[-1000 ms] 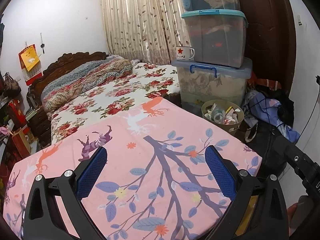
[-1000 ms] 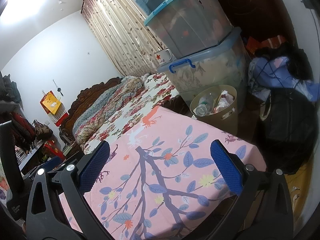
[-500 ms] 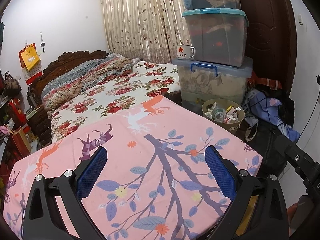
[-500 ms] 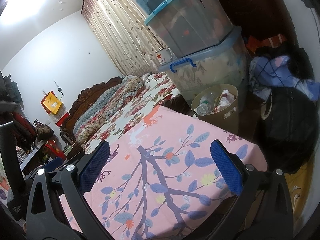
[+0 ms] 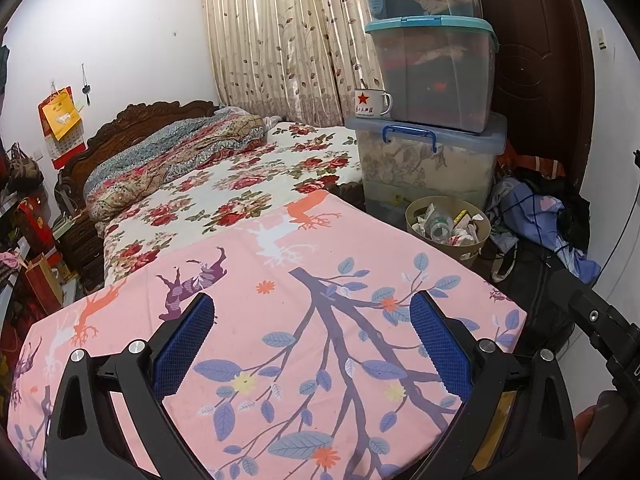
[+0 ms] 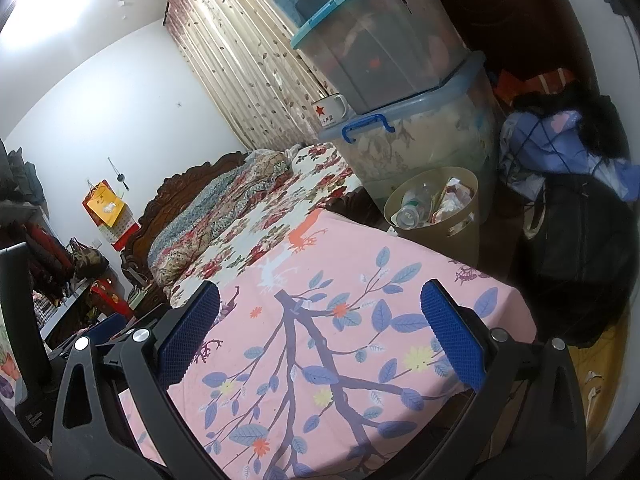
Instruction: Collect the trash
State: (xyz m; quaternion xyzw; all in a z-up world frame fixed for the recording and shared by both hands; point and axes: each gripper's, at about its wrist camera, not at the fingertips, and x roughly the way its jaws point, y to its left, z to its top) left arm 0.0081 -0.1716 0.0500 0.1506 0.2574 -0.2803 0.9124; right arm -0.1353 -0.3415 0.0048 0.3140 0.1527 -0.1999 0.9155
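Observation:
A tan waste bin [image 5: 449, 236] [image 6: 440, 216] stands on the floor past the table's far right corner, holding a clear plastic bottle [image 6: 412, 210] and crumpled wrappers. My left gripper [image 5: 312, 320] hovers open over the pink patterned tablecloth [image 5: 304, 320], nothing between its blue pads. My right gripper [image 6: 320, 312] is also open over the same cloth [image 6: 340, 340], empty. I see no loose trash on the cloth. In the left wrist view, part of the right gripper's black body [image 5: 600, 328] shows at the right edge.
Stacked plastic storage boxes [image 5: 432, 120] with a star-marked enamel mug [image 5: 372, 103] rise behind the bin. A floral bed [image 5: 224, 184] lies beyond the table. A black bag [image 6: 580, 256] and blue clothes [image 6: 560, 140] fill the floor on the right. Cluttered shelves [image 5: 24, 240] line the left.
Both views have shifted only slightly; the grippers stay open and hold nothing.

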